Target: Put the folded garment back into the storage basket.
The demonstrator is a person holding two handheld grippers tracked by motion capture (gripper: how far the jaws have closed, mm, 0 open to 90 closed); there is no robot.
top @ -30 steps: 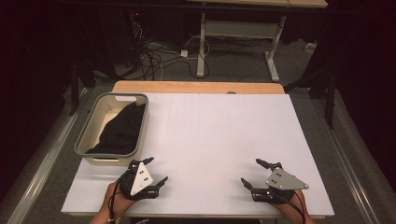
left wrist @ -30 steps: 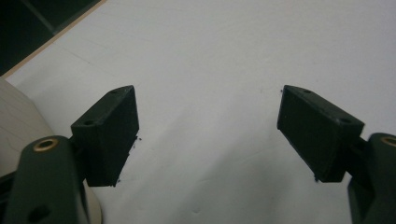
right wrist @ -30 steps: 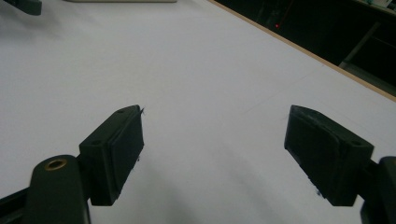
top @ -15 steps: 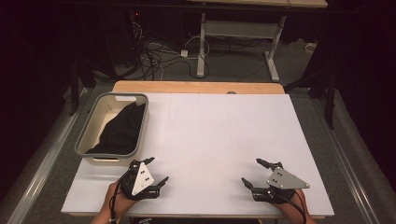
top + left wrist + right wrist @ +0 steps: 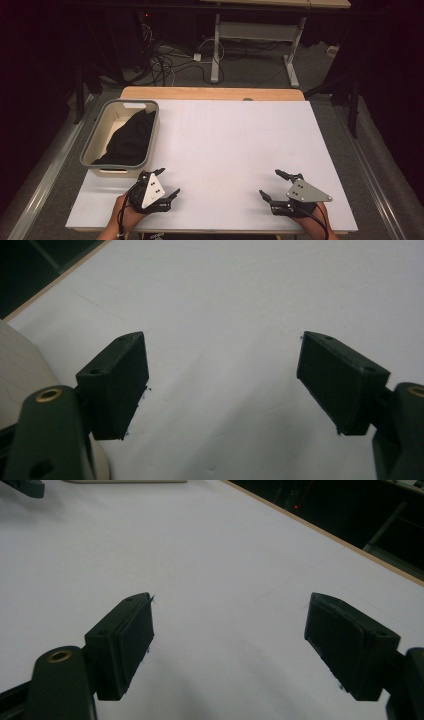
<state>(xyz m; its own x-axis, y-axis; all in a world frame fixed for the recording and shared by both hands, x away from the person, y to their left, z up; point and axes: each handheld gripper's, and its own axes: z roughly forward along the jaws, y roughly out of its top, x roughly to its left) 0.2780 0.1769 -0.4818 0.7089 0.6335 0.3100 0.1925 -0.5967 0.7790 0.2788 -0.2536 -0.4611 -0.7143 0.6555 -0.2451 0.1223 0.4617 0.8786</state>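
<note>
A grey basket (image 5: 90,147) stands at the left of the white table (image 5: 235,140), with a black cloth (image 5: 131,140) heaped inside it. My left gripper (image 5: 166,183) rests near the front edge, just below the basket's near corner, open with nothing between its jaws. In the left gripper view its fingers (image 5: 117,385) spread wide over bare white surface, the basket's wall (image 5: 20,365) at the left. My right gripper (image 5: 271,185) lies at the front right, open and empty. Its fingers (image 5: 125,640) stand wide apart over the table.
A wooden strip (image 5: 210,93) runs along the table's far edge. Beyond it are a metal desk frame (image 5: 250,45) and tangled cables (image 5: 165,60) on the floor. Grey rails flank the table on both sides.
</note>
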